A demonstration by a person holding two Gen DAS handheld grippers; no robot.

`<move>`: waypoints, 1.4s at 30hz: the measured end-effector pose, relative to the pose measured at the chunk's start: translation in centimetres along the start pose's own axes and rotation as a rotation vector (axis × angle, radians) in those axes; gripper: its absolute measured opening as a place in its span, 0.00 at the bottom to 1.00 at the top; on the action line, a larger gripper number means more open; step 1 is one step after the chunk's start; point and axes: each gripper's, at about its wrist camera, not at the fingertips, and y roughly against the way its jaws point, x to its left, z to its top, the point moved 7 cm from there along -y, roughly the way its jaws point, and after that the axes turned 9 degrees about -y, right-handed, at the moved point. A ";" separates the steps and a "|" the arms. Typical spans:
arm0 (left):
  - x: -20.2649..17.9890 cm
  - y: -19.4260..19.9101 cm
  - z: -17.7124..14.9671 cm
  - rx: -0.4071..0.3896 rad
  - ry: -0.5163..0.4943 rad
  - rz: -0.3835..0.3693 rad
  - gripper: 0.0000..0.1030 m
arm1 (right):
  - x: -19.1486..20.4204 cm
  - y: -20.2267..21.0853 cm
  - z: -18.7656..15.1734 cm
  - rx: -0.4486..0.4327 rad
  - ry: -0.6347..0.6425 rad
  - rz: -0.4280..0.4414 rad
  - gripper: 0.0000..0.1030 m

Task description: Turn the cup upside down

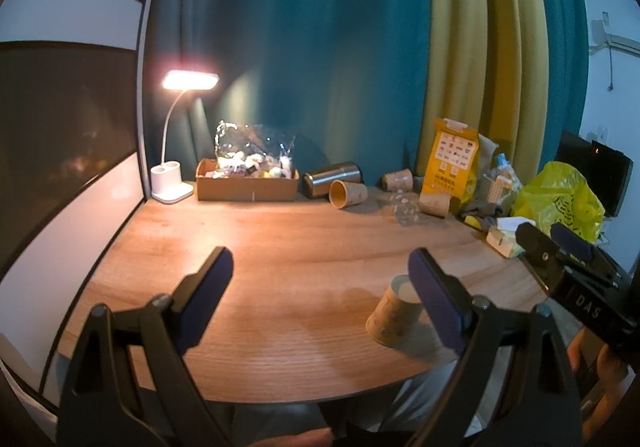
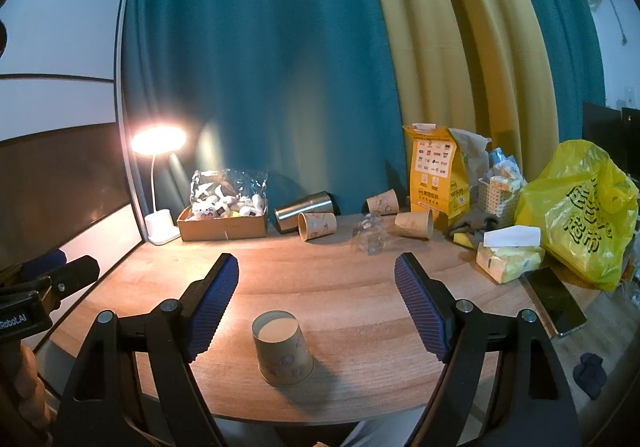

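Observation:
A tan paper cup (image 2: 283, 349) stands upside down on the wooden table (image 2: 320, 279), near its front edge, white base facing up. In the left wrist view the cup (image 1: 394, 313) is partly behind my right finger. My right gripper (image 2: 316, 279) is open and empty, held just above and behind the cup. My left gripper (image 1: 320, 271) is open and empty, to the left of the cup. The right gripper (image 1: 554, 239) shows at the right of the left wrist view. The left gripper's tip (image 2: 76, 271) shows at the left edge of the right wrist view.
At the table's back lie several paper cups on their sides (image 2: 317, 225), a steel tumbler (image 2: 304, 209), a clear plastic cup (image 2: 370, 235), a cardboard box (image 2: 222, 223) and a lit lamp (image 2: 160, 223). Right: yellow bags (image 2: 580, 207), tissues (image 2: 508, 255), phone (image 2: 556, 301).

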 end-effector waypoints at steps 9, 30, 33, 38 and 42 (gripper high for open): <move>0.1 0.0 -0.2 0.005 -0.003 0.002 0.88 | -0.1 -0.1 -0.3 0.014 -0.003 -0.002 0.81; 0.0 0.0 -0.2 0.006 -0.004 0.000 0.88 | -0.2 -0.2 -0.5 0.016 -0.002 -0.003 0.81; 0.0 0.0 -0.3 0.007 -0.004 0.000 0.88 | -0.2 -0.2 -0.4 0.016 -0.003 -0.003 0.81; 0.0 0.0 -0.3 0.008 0.001 0.001 0.88 | -0.2 -0.2 -0.4 0.018 -0.003 -0.003 0.81; 0.1 -0.1 -0.3 0.014 0.011 0.002 0.88 | -0.3 -0.3 -0.8 0.023 -0.004 -0.002 0.81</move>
